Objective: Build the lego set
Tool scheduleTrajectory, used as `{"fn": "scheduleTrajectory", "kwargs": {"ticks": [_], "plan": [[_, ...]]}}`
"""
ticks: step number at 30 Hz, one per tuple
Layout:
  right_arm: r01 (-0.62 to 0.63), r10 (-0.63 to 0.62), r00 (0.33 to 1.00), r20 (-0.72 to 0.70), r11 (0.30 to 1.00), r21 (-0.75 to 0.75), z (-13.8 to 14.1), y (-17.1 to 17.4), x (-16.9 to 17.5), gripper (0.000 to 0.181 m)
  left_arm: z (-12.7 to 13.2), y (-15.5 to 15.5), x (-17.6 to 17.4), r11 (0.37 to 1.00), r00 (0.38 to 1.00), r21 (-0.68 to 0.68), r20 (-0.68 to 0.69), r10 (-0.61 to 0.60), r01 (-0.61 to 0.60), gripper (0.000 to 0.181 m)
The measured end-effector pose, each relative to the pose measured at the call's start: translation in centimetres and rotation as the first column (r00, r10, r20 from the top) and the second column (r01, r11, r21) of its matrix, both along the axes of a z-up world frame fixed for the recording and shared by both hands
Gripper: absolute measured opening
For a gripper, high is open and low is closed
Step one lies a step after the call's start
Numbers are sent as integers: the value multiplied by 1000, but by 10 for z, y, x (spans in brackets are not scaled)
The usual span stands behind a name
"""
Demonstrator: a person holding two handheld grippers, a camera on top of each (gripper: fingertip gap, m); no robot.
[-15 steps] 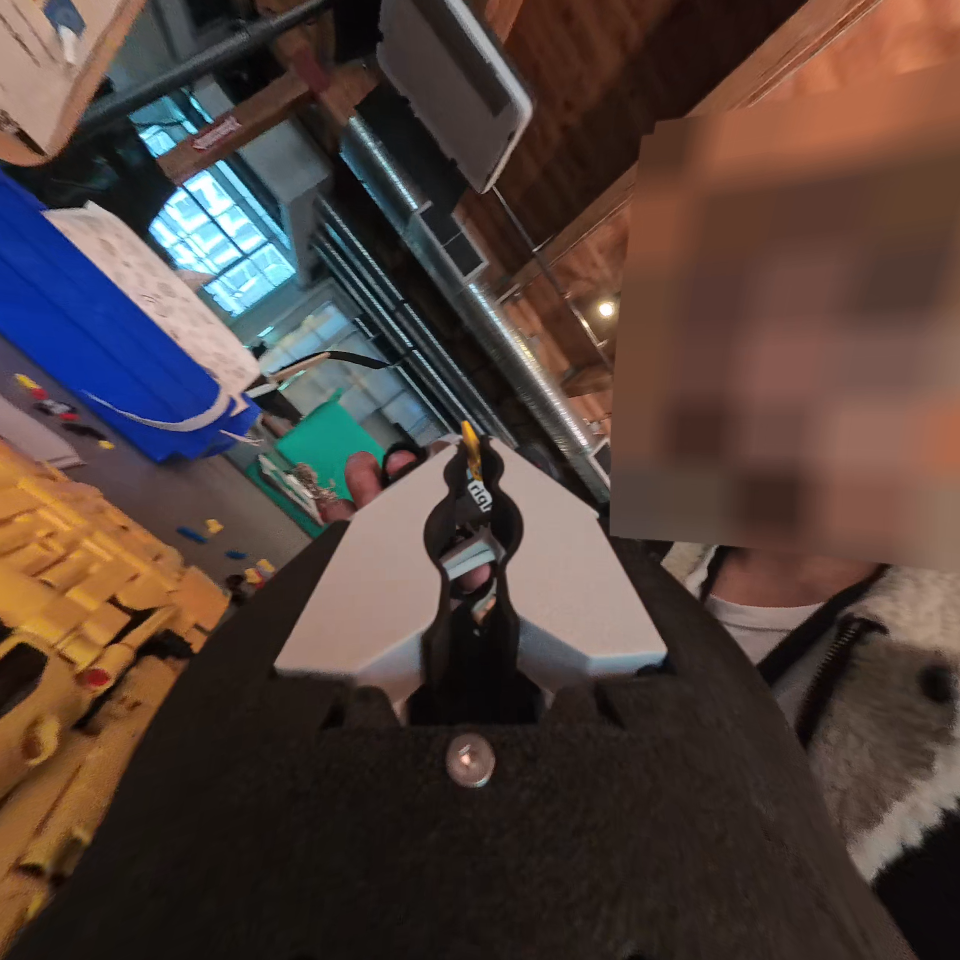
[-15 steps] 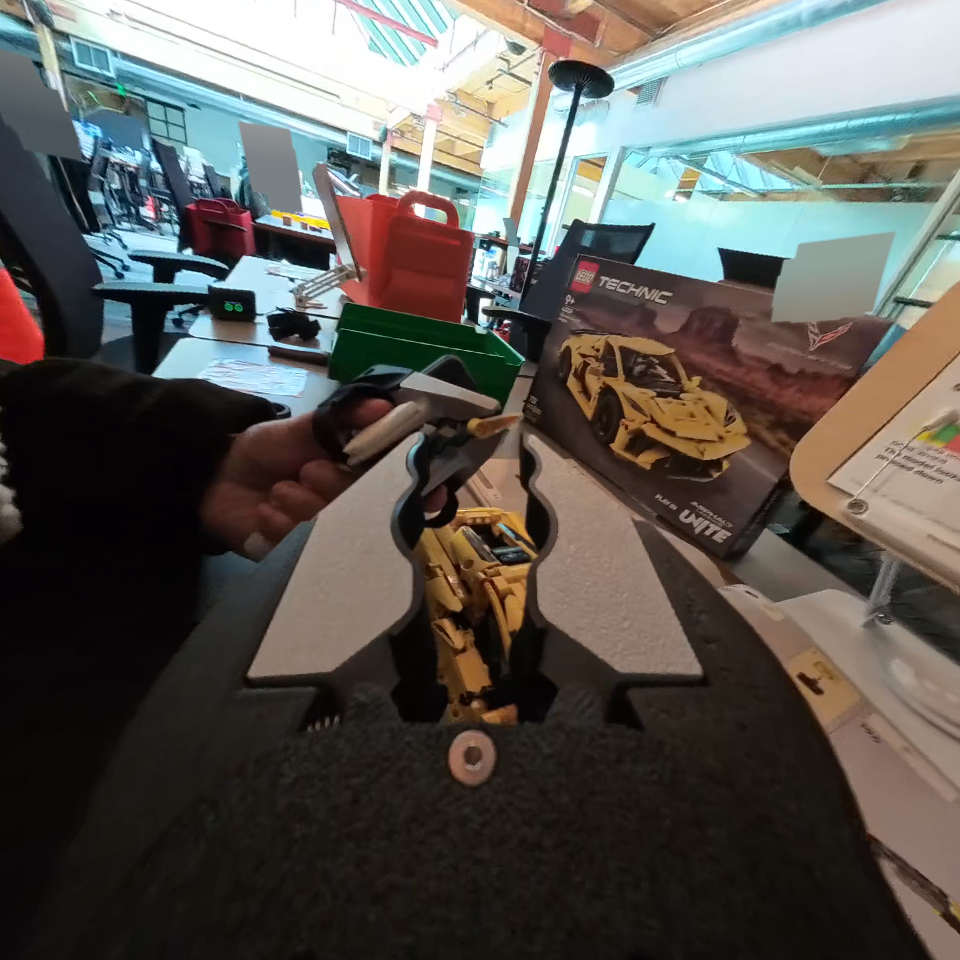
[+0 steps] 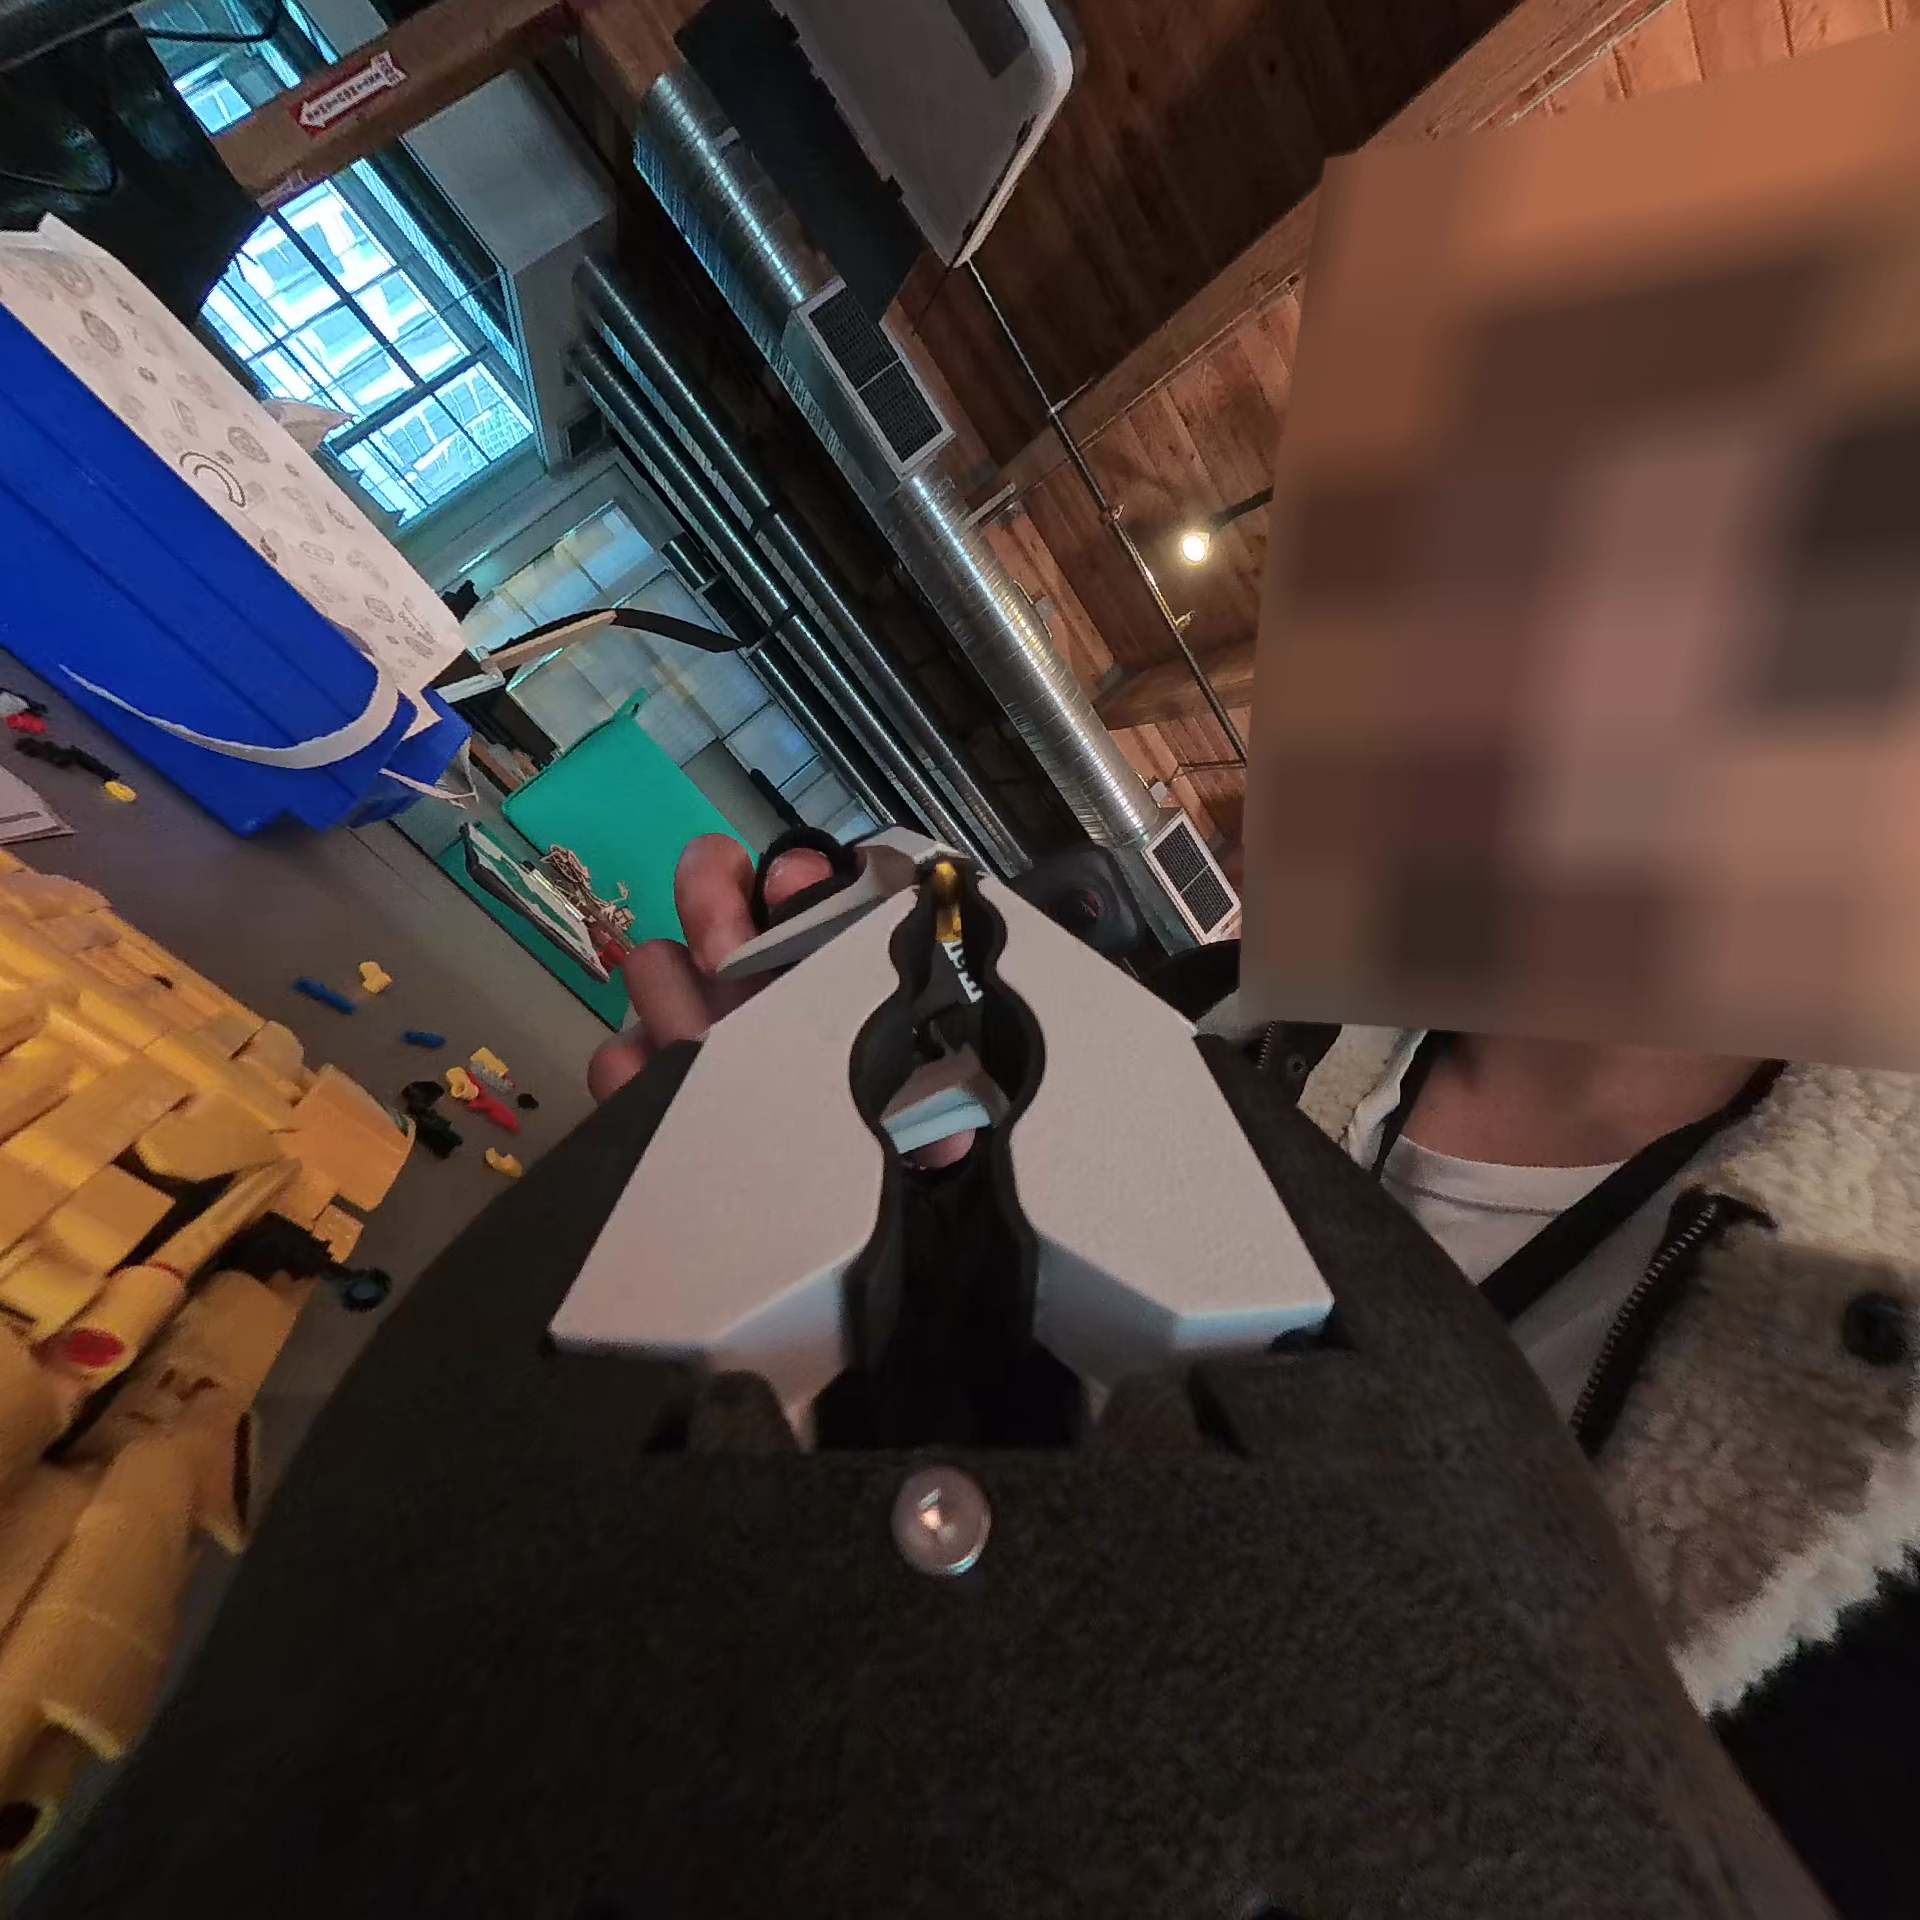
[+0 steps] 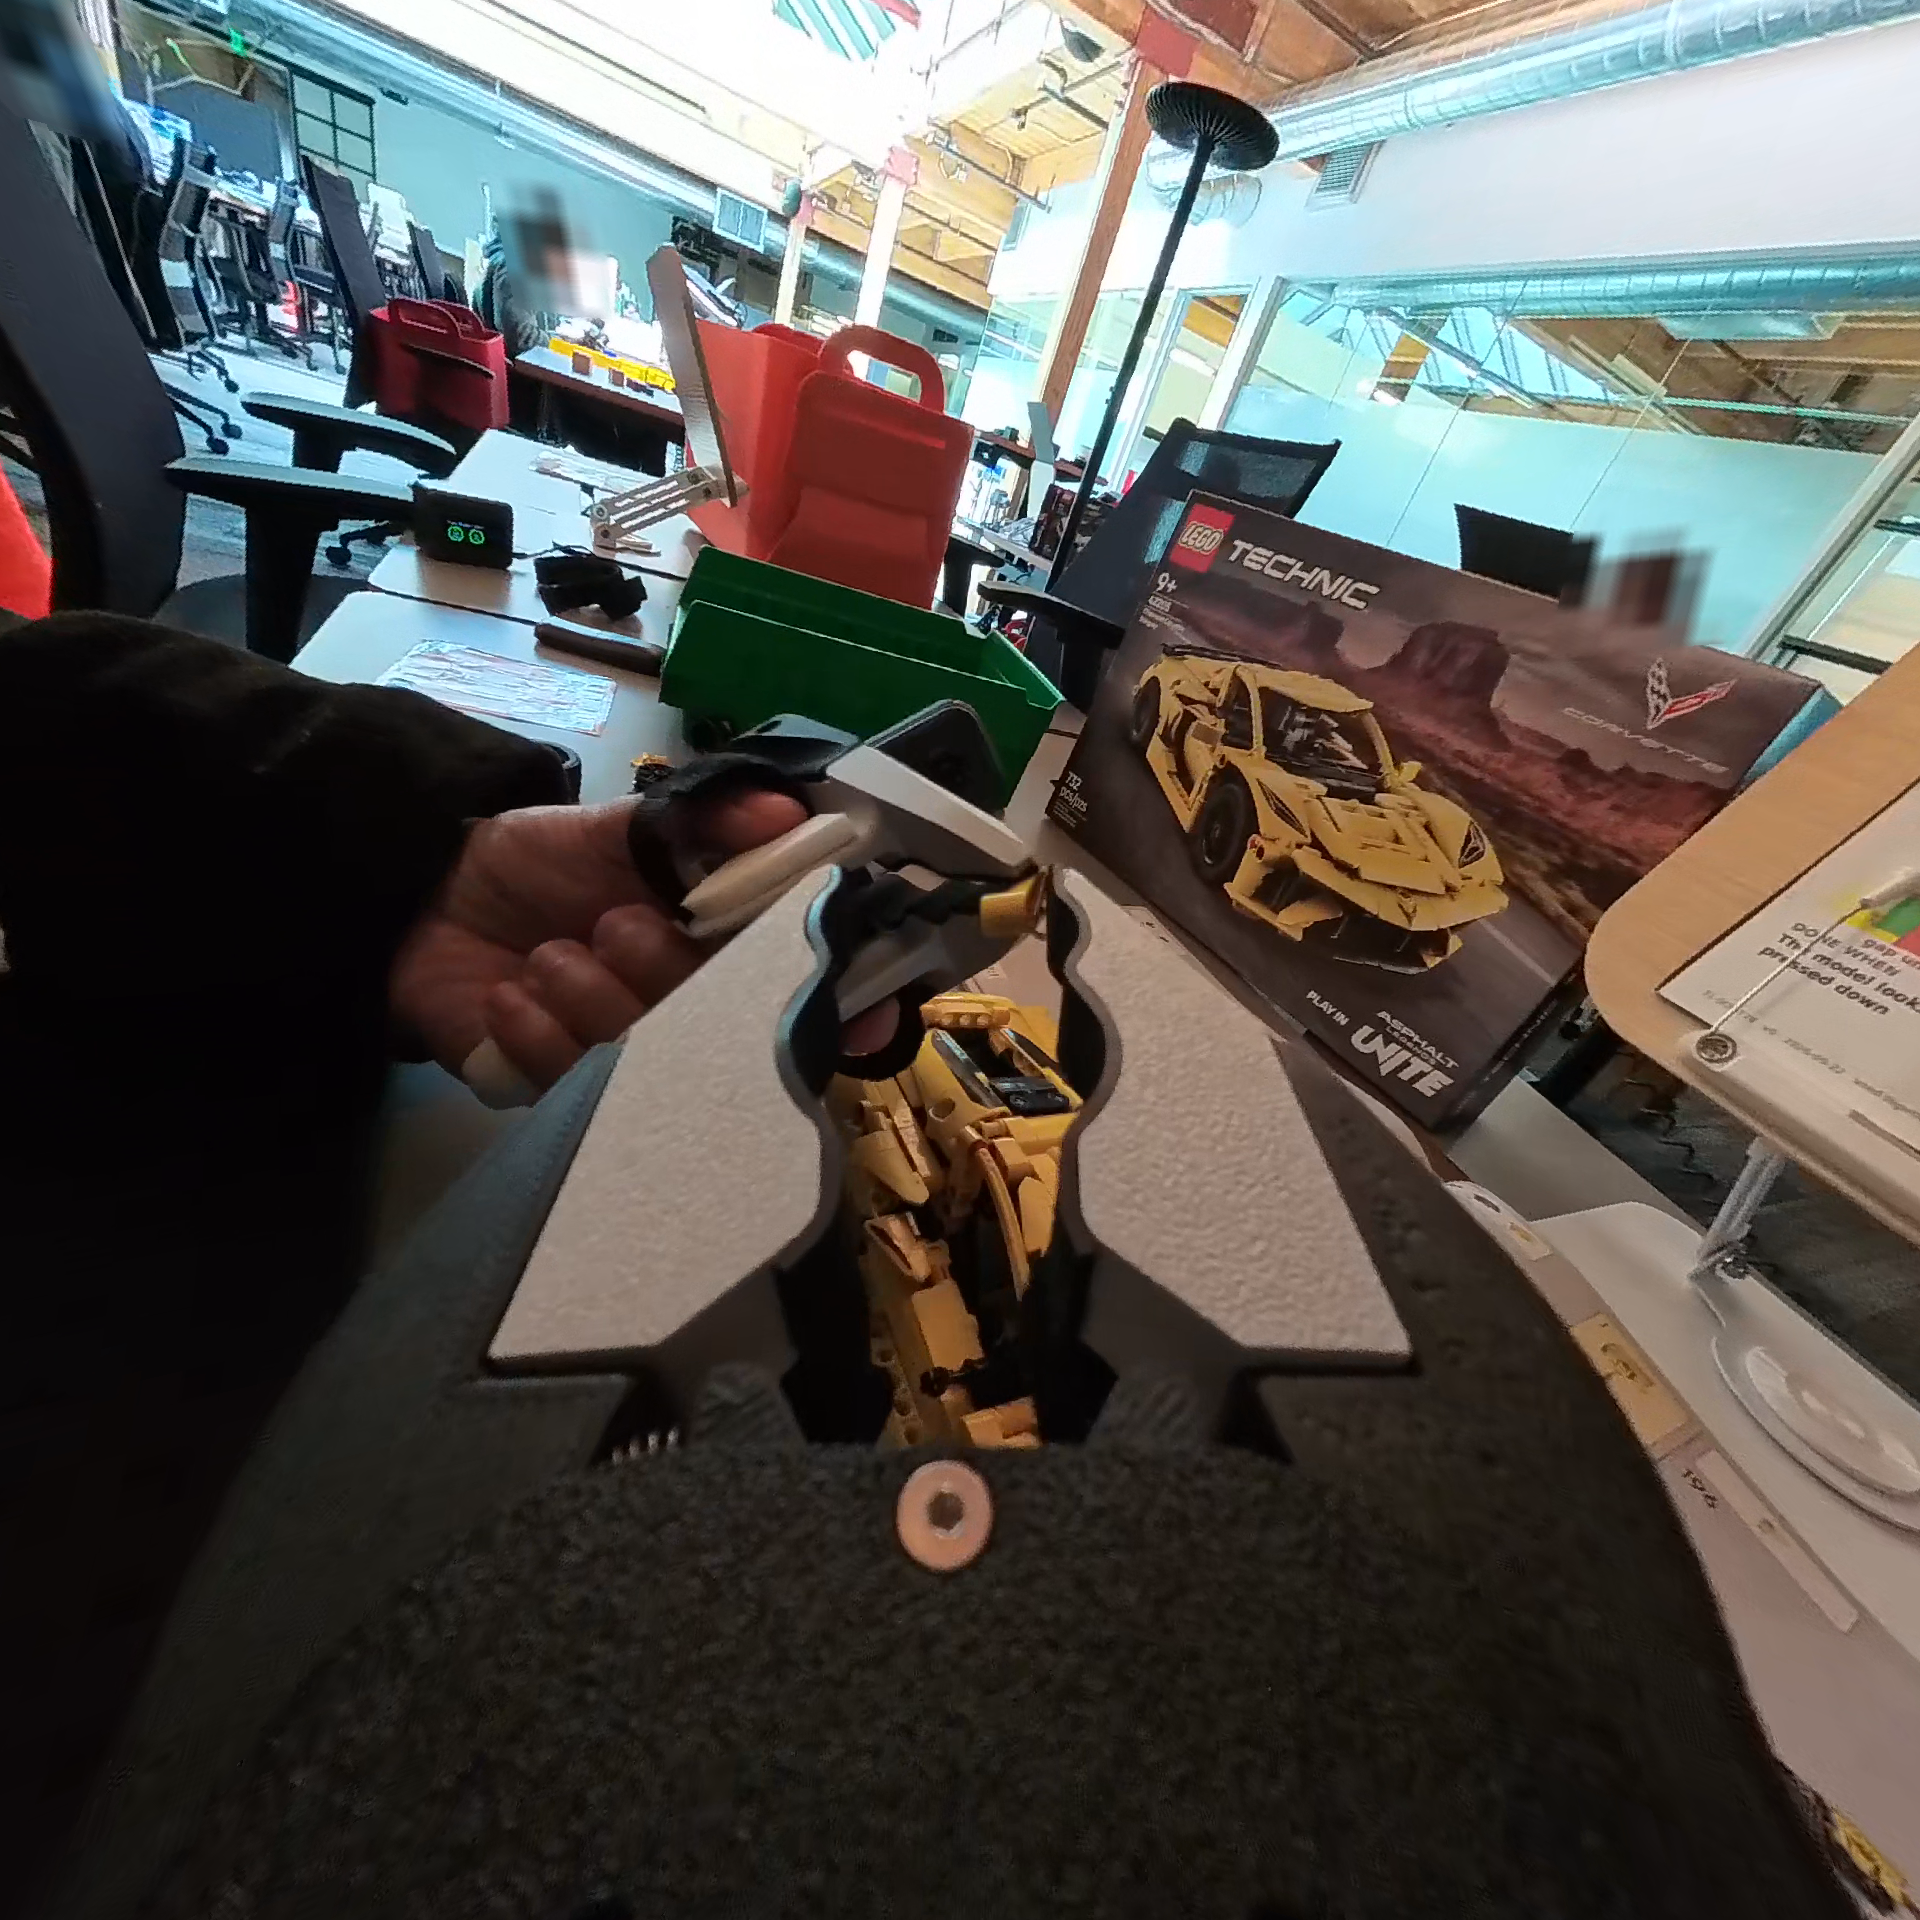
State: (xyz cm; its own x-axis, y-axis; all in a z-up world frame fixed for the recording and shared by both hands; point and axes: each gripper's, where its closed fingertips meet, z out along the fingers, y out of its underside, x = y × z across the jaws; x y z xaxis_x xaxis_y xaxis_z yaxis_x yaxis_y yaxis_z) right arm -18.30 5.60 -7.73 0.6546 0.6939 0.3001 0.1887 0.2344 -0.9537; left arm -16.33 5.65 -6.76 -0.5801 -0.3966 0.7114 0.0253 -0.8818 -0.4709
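The left gripper (image 3: 943, 914) was clenched on a small yellow plastic lego piece (image 3: 943, 891) at its fingertips, at frame centre. The right gripper (image 4: 1049, 914) stood released, its jaws parted, the same piece (image 4: 1010, 912) at its tips. Below, between the right fingers, lay the yellow brick-built lego car (image 4: 951, 1174). The printed cardboard set box (image 4: 1382, 790) stood at right of centre.
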Motion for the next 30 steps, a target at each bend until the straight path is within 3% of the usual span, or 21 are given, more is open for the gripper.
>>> {"fn": "scheduleTrajectory", "kwargs": {"ticks": [8,13,15,18,20,24,30], "plan": [[-24,20,997,-74,999,-48,4,0,10,32,-2,3,-2,998,999,44,-22,37,-36,3],[-125,83,975,-208,972,-200,2,-1,13,24,3,7,-9,989,995,103,0,104,-103,3],[-235,119,930,-347,919,-316,1,-2,9,23,6,2,-9,973,990,185,7,141,-139,3],[-494,181,794,-580,748,-442,8,-11,8,23,7,-9,-5,936,985,313,2,170,-162,3],[-568,203,750,-629,685,-456,9,-15,8,19,7,-14,-4,909,981,377,4,193,-180,3],[-587,219,741,-634,669,-455,10,-19,9,6,8,-20,-4,882,979,433,11,201,-186,4],[-584,198,750,-631,646,-491,5,-18,10,5,4,-19,-3,884,978,433,-21,206,-177,4]]}}
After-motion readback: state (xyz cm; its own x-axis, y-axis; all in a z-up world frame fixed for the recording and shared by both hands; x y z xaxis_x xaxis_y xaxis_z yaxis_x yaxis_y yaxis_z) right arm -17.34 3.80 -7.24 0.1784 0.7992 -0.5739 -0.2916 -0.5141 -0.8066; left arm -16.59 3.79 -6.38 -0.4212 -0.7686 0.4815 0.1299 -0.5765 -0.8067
